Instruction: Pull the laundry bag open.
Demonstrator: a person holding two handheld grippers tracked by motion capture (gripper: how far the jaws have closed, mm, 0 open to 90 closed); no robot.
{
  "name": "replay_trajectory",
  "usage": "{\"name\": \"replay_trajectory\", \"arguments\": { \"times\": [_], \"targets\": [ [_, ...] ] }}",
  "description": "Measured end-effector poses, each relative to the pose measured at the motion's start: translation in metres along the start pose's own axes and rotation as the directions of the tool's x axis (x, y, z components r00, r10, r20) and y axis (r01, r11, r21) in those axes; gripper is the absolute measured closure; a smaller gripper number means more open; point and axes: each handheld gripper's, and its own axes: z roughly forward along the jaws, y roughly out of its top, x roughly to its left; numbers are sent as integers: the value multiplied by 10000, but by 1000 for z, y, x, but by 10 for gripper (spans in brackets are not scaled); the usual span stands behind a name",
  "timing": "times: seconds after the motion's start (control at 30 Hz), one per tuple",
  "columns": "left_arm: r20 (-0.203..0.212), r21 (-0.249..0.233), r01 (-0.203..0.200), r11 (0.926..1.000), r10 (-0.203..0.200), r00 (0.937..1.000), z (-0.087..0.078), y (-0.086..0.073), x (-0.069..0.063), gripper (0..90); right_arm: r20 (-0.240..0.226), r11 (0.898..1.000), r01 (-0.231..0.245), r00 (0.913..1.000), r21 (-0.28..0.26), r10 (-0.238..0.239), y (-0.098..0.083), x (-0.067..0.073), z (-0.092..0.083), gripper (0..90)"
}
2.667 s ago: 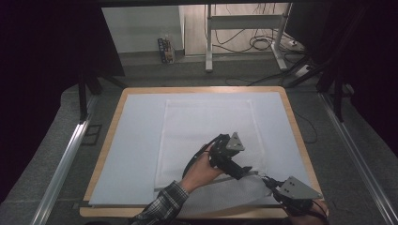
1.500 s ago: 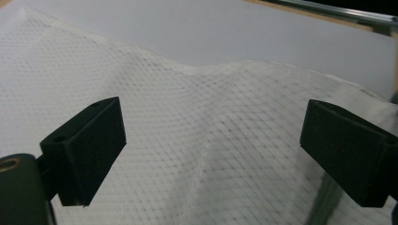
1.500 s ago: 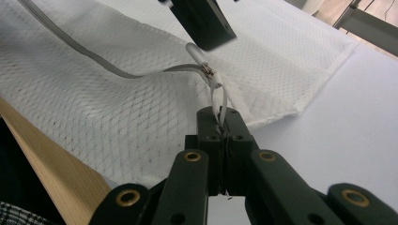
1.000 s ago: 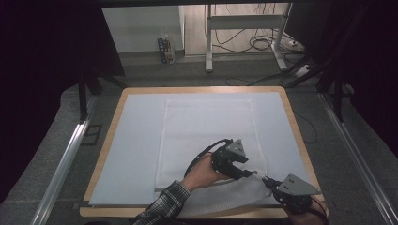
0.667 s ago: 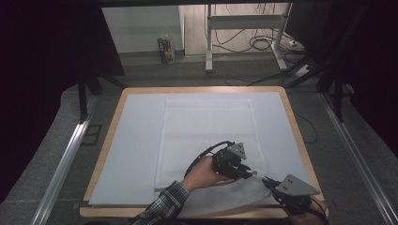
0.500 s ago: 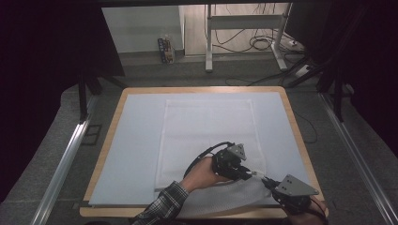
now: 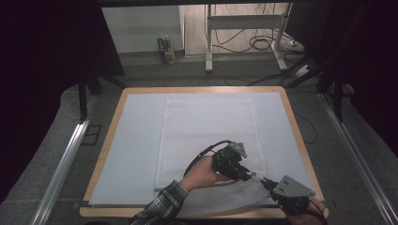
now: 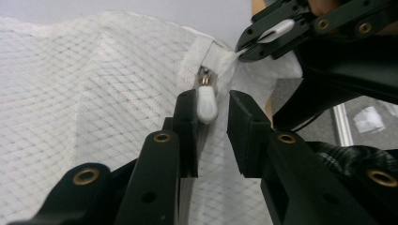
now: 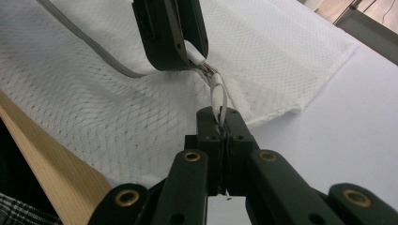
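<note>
A white mesh bag (image 7: 206,126) lies flat on the mat, its near corner bunched up at the table's front right. My right gripper (image 7: 265,182) is shut on the fabric tab (image 9: 217,93) at the end of the bag's zipper. My left gripper (image 7: 248,176), held by a hand in a plaid sleeve, points at it from the left. The white zipper pull (image 8: 206,107) sits between the left gripper's (image 8: 215,96) jaws, against one pad with a gap to the other. Those jaws have just closed in and then eased slightly apart.
A pale mat (image 7: 136,140) covers the wooden table (image 7: 300,140). Dark floor and metal rails (image 7: 65,154) flank the table. A desk frame with cables (image 7: 244,28) stands beyond the far edge.
Since the oldest frame my left gripper has slid a little toward the right gripper at the bag's near corner. Over the last second both hands have kept still.
</note>
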Motion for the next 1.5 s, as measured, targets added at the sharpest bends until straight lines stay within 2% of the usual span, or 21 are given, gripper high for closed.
{"name": "replay_trajectory", "arguments": {
  "times": [0.17, 0.3, 0.47, 0.6, 0.67, 0.8, 0.87, 0.9, 0.93, 1.07, 1.2, 1.3, 1.37, 1.5],
  "targets": [
    [224, 223, 246, 9995, -250, 9994, 0, 1, -1, 752, 60, 10000, 75, 10000, 62, -75, 0, 1, 1, 870],
    [405, 32, 586, 9983, -587, 9975, 1, 0, -1, 789, 119, 9998, 148, 9998, 129, -150, 1, 2, 1, 869],
    [463, 137, 840, 9964, -846, 9953, 2, 1, 0, 798, 142, 9994, 277, 9995, 194, -280, 1, 3, 1, 869],
    [843, 271, 1056, 9940, -1075, 9906, 2, 2, 1, 791, 131, 9989, 372, 9992, 269, -376, 1, 4, 2, 869],
    [1251, 336, 1121, 9931, -1154, 9854, 3, 2, 2, 758, 136, 9988, 404, 9991, 272, -408, 1, 4, 2, 869],
    [941, 492, 1201, 9915, -1243, 9878, 4, 4, 2, 752, 138, 9986, 460, 9988, 268, -464, 2, 5, 3, 869],
    [1005, 492, 1276, 9906, -1320, 9861, 3, 4, 3, 761, 135, 9986, 457, 9988, 273, -461, 2, 5, 2, 869],
    [974, 414, 1442, 9887, -1477, 9842, 4, 4, 3, 752, 115, 9985, 463, 9988, 286, -466, 2, 5, 3, 869],
    [979, 363, 1546, 9873, -1575, 9827, 4, 4, 3, 716, 110, 9984, 470, 9988, 306, -473, 1, 5, 3, 869],
    [1046, 532, 1763, 9829, -1810, 9779, 2, 3, 8, 700, 96, 9984, 479, 9988, 301, -482, 2, 5, 3, 868],
    [1085, 523, 2042, 9775, -2089, 9719, 3, 3, 11, 722, 87, 9982, 507, 9987, 311, -510, 2, 6, 3, 868],
    [1086, 553, 2104, 9760, -2154, 9705, 3, 3, 12, 768, 83, 9982, 508, 9987, 311, -511, 2, 6, 3, 867],
    [1089, 655, 2024, 9771, -2087, 9719, 3, 3, 13, 789, 75, 9982, 506, 9987, 317, -508, 1, 5, 3, 867],
    [1191, 730, 2117, 9746, -2193, 9684, 5, 2, 13, 806, 92, 9981, 518, 9986, 341, -521, 1, 6, 3, 867]
  ]
}}
